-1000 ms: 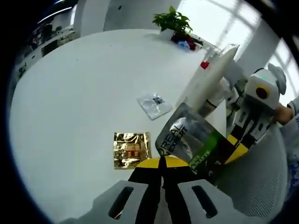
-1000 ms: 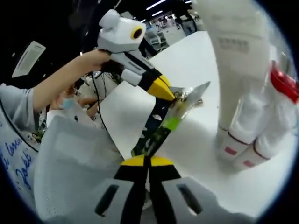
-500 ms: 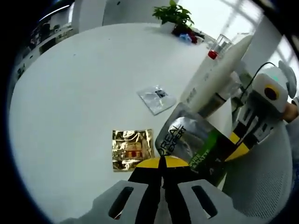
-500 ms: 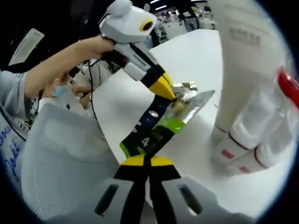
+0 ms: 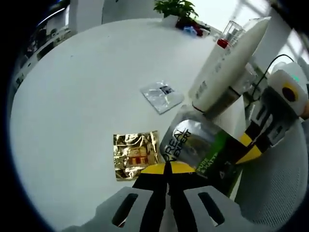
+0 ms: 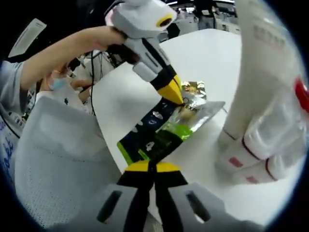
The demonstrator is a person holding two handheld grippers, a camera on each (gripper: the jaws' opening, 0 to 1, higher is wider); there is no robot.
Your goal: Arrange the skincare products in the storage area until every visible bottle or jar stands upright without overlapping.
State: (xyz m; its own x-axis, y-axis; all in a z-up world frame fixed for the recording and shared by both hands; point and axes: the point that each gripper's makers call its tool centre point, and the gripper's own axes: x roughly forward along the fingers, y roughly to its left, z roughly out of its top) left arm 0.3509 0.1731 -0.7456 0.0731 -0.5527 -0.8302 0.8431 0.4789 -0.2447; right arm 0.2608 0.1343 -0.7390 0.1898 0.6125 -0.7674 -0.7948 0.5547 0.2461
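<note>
A silver, green and black L'Oreal sachet (image 5: 198, 147) is stretched between both grippers above the white table's near edge. My left gripper (image 5: 167, 167) is shut on its silver end; in the right gripper view it comes down from the upper left, yellow-tipped (image 6: 172, 93), held by a hand. My right gripper (image 6: 153, 164) is shut on the sachet's (image 6: 164, 131) dark green end and enters the left gripper view from the right (image 5: 247, 149). A tall white tube (image 5: 227, 63) with a red band stands just behind the sachet, and beside it are white bottles (image 6: 253, 145).
A gold foil sachet (image 5: 135, 153) and a clear silver sachet (image 5: 161, 95) lie flat on the white round table (image 5: 87, 87). A potted plant (image 5: 176, 8) and a glass (image 5: 231, 31) stand at the far edge. Grey mesh fabric (image 6: 53, 159) lies below the table's edge.
Both grippers stay shut on the sachet. The sachet now lies flatter and lower over the table. The left gripper's view has drawn closer to the white tube.
</note>
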